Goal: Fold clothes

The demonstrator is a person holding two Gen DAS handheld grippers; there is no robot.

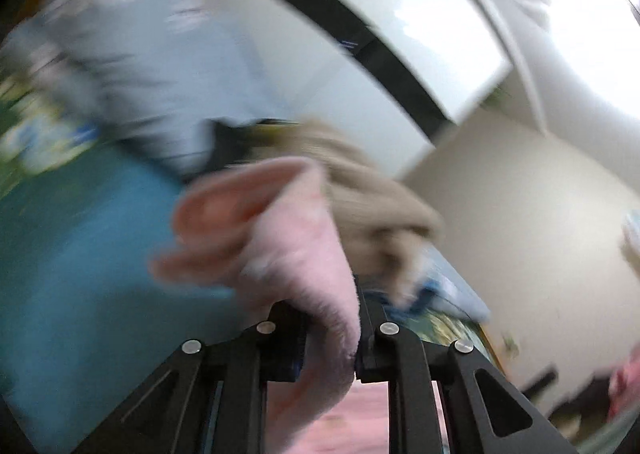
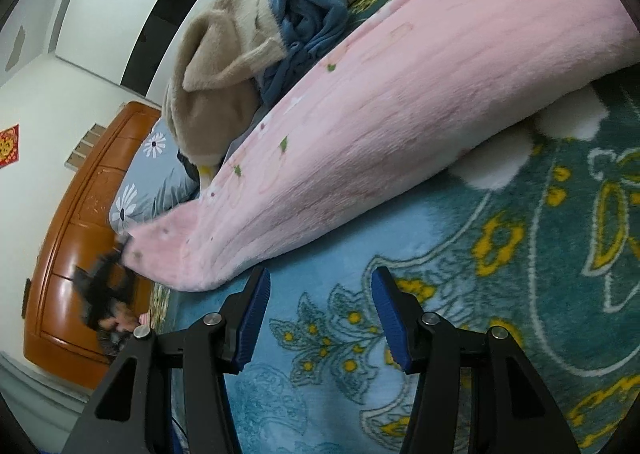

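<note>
Left gripper (image 1: 330, 330) fingers pinch one pink garment (image 2: 400, 114); right gripper (image 2: 318, 318) fingers spread, empty.

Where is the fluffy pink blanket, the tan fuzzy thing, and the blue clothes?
pink blanket (image 2: 400, 114), right wrist view, middle of its broad pink surface.
tan fuzzy garment (image 2: 216, 66), right wrist view, its folded front flap.
blue garment (image 2: 308, 14), right wrist view, the bunched top part beside the tan one.
</note>
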